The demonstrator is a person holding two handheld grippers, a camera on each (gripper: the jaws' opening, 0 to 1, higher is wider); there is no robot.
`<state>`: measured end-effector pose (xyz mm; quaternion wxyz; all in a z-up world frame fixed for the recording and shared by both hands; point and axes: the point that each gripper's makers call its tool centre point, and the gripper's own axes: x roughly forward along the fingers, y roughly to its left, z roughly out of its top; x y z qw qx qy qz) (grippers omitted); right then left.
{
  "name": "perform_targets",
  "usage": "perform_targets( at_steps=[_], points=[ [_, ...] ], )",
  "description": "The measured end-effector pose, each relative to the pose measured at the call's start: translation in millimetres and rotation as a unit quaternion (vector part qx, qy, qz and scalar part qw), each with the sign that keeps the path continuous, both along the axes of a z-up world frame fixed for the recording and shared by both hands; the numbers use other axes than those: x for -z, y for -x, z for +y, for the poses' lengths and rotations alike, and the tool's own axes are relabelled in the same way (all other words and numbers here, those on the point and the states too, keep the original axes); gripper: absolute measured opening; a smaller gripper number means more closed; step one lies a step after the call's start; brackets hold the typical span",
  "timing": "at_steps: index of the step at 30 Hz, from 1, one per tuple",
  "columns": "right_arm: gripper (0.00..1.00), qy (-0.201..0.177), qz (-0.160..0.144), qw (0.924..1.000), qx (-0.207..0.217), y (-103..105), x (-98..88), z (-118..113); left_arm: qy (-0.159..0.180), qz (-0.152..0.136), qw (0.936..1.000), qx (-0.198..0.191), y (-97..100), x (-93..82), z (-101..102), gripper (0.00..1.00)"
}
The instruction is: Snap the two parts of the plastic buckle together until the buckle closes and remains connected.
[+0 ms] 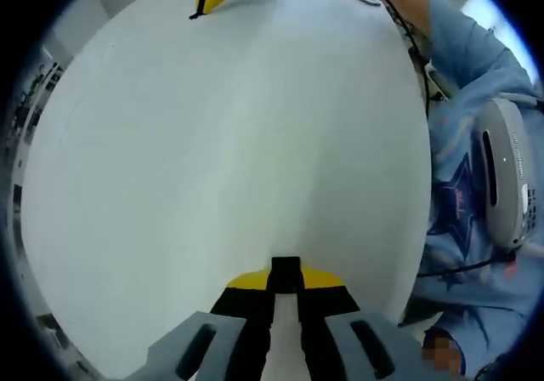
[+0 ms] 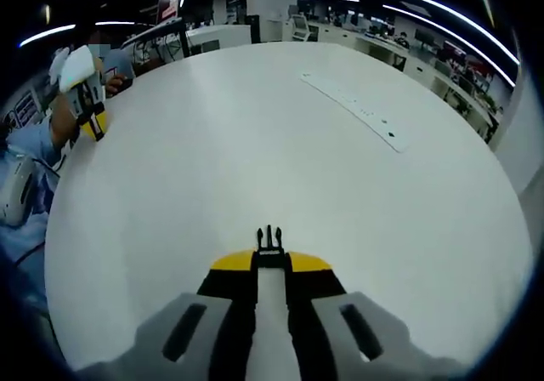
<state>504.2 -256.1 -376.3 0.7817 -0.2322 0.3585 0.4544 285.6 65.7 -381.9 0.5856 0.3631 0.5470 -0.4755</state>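
Left gripper (image 1: 286,289) has its jaws pressed together on a black buckle part (image 1: 286,275), the socket half by its blunt square end, which pokes out just past the yellow-tipped jaw ends, low in the left gripper view over the white round table (image 1: 221,160). Right gripper (image 2: 269,258) likewise clamps tight on the other black buckle piece (image 2: 269,238) — the pronged half, its three prongs sticking up beyond the jaw tips above the same table (image 2: 280,126). The two halves are well apart, not joined. In the left gripper view the right gripper shows far off at the top edge of the table. In the right gripper view the left gripper shows at the far left, held in a person's hand (image 2: 61,119). A blue sleeve (image 1: 476,66) and a grey-white device (image 1: 508,173) sit at the right of the left gripper view. A long white strip (image 2: 353,109) with small dark marks lies flat on the table, far side — well away from both grippers. Office desks and ceiling lights run behind.
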Motion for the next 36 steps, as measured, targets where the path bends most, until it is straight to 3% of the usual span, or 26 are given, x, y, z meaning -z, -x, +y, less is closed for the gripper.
perform_targets(
  at_steps=[27, 36],
  points=[
    [0.12, -0.016, -0.013, 0.9982, -0.056, 49, 0.7, 22, -0.007, 0.005, 1.0000, -0.001, -4.6, 0.4, 0, 0.09],
    [0.12, -0.020, -0.014, 0.9955, -0.092, 68, 0.2, 35, -0.005, 0.005, 1.0000, -0.001, -6.6, 0.8, 1, 0.09]
  ],
)
